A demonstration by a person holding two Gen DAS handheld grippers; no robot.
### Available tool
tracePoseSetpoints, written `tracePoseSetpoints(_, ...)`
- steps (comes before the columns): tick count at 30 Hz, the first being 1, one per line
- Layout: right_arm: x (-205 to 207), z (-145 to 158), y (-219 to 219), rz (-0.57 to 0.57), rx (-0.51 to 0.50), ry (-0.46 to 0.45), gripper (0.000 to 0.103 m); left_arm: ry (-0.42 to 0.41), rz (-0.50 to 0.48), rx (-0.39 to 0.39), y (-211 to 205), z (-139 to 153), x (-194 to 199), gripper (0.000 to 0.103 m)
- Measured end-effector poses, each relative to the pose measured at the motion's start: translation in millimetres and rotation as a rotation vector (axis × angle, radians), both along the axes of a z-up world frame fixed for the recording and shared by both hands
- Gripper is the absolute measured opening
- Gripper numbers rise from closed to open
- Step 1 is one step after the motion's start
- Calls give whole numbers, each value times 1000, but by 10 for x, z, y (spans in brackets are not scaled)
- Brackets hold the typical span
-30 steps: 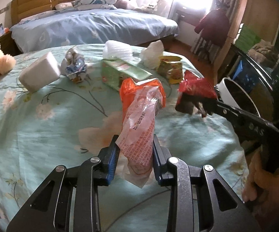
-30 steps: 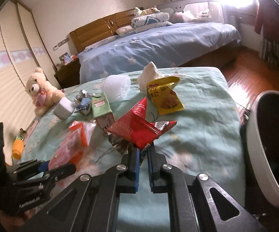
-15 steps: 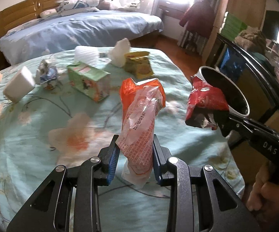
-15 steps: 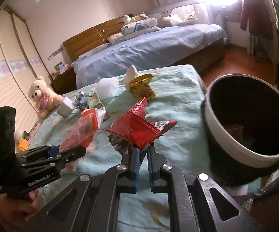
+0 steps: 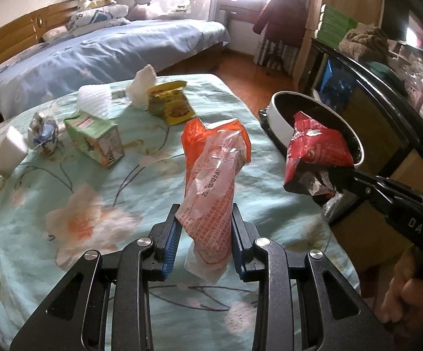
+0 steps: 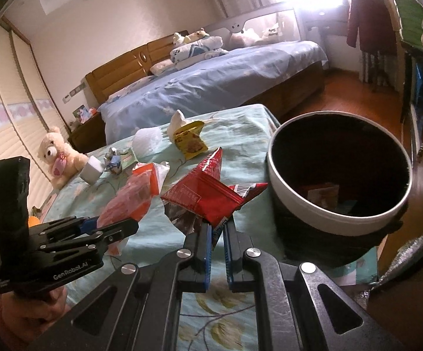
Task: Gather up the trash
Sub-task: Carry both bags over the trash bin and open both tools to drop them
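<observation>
My left gripper (image 5: 204, 219) is shut on an orange and clear plastic wrapper (image 5: 214, 169), held upright above the green floral tablecloth (image 5: 65, 199). My right gripper (image 6: 217, 228) is shut on a red snack bag (image 6: 208, 190), held just left of the round trash bin (image 6: 337, 213) with a white rim. In the left wrist view the red bag (image 5: 318, 152) hangs in front of the bin's rim (image 5: 281, 117). In the right wrist view the left gripper (image 6: 123, 225) holds the orange wrapper (image 6: 135, 196) at lower left.
On the table lie a yellow snack bag (image 5: 170, 106), a green carton (image 5: 94, 137), crumpled foil (image 5: 44, 134), a white block (image 5: 8, 149), white foam (image 5: 92, 99) and a tissue (image 5: 142, 83). A teddy bear (image 6: 57, 158) sits at the table's far left. A blue bed (image 6: 211, 79) stands behind.
Both grippers have swung right toward the bin, each still holding its wrapper. The bin now looms larger and closer in the right wrist view.
</observation>
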State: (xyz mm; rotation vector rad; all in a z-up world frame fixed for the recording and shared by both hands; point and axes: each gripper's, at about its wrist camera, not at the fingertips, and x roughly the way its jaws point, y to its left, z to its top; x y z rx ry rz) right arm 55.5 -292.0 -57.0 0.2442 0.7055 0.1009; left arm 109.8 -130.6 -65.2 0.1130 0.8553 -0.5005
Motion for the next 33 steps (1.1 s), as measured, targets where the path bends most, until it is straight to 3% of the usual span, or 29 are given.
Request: tracePoseSetpoints(33,-247,188,-777,-192,-49,-40,7,-10,-173,20,-934,101,84,29)
